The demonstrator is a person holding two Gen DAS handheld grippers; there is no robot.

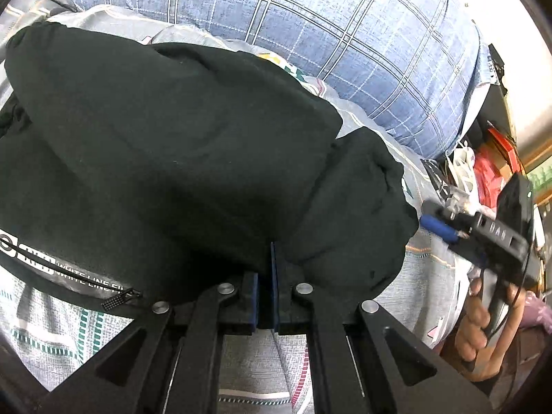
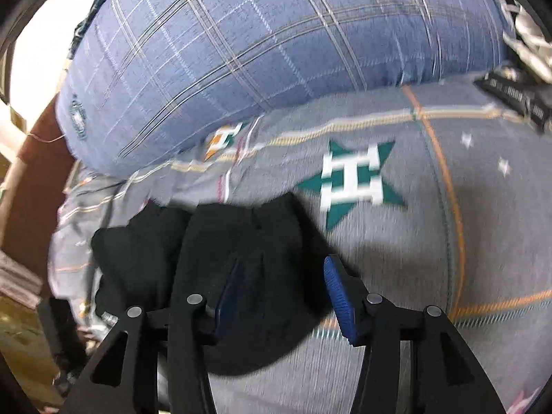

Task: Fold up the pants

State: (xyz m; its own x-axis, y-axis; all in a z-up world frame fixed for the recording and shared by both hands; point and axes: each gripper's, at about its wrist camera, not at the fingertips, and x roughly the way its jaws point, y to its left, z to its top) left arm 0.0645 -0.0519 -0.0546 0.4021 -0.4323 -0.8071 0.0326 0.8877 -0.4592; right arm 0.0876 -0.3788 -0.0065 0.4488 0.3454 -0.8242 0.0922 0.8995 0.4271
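Observation:
The black pants (image 1: pixel 165 158) lie bunched on a grey patterned bedsheet (image 1: pixel 41 338), with a white logo strip and a zipper at the lower left. My left gripper (image 1: pixel 272 269) is shut on a fold of the pants at their near edge. My right gripper (image 2: pixel 283 289) is open, its blue pads (image 2: pixel 339 300) standing over the end of the black pants (image 2: pixel 241 241) without gripping them. The right gripper also shows in the left wrist view (image 1: pixel 445 227), off the right end of the pants, held by a hand.
A large blue plaid pillow (image 1: pixel 345 34) lies behind the pants; it also shows in the right wrist view (image 2: pixel 276 41). The bedsheet (image 2: pixel 448 207) has a green star print. Clutter with red bags (image 1: pixel 490 165) stands at the bed's right side.

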